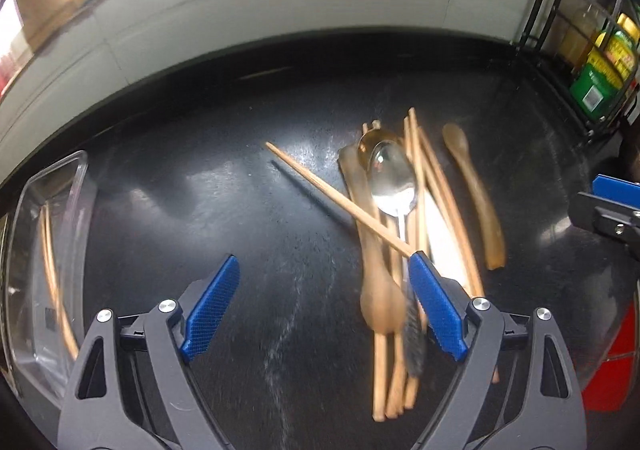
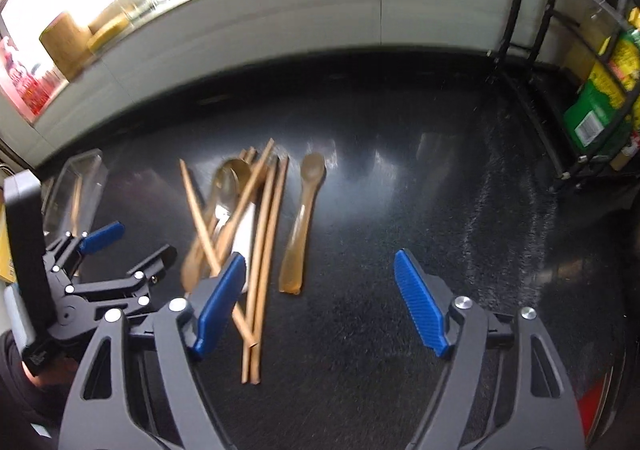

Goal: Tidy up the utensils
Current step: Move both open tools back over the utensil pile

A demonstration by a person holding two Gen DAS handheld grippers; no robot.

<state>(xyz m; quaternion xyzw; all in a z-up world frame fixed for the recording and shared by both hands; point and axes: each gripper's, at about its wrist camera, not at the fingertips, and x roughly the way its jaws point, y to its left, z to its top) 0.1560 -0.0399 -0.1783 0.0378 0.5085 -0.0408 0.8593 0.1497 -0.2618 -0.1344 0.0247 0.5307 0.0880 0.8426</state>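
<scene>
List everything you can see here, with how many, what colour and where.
Chopsticks: several, tan, piled mid-counter; one lies crosswise.
Metal spoon: one, silver, on the pile.
Wooden spoon: one, brown, alone right of the pile.
Clear box: one, left, holding tan sticks.
Counter: black.
Rack: black wire, far right, holding green-yellow packs.
Left gripper: blue pads, open.
Right gripper: blue pads, open.

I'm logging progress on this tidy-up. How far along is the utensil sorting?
Early stage. Done: the clear container at the left already holds what look like a couple of chopsticks. In hand: nothing; the left hand-held gripper and right hand-held gripper are both open, over the counter. Left: the pile of chopsticks, metal spoon and wooden spoons, plus one separate wooden spoon.
</scene>
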